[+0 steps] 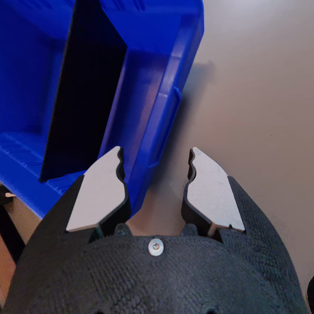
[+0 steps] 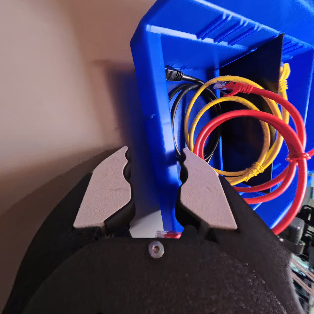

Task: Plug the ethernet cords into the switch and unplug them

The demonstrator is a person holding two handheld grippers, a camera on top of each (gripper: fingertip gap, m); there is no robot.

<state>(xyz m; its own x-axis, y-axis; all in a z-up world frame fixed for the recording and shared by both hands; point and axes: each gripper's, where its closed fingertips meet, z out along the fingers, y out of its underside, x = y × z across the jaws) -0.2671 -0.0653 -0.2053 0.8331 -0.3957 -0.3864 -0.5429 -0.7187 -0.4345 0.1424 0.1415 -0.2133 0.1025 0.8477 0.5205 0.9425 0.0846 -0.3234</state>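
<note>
Closest in, the right gripper (image 2: 155, 154) straddles the side wall of a blue bin (image 2: 153, 105), one finger outside and one inside, jaws closed partway around the wall; whether the pads actually press it I cannot tell. Behind that wall, one compartment holds three coiled ethernet cords: a red cord (image 2: 288, 115) nearest, a yellow cord (image 2: 192, 108) behind it, and a black cord (image 2: 173, 119) against the wall. A dark divider panel (image 2: 251, 68) stands behind the coils. Over on the other side, the left gripper (image 1: 156, 151) hangs with jaws wide apart and nothing between them, just over the bin's rim. That end of the bin looks bare. A tan tabletop (image 1: 254, 119) lies beyond.
</note>
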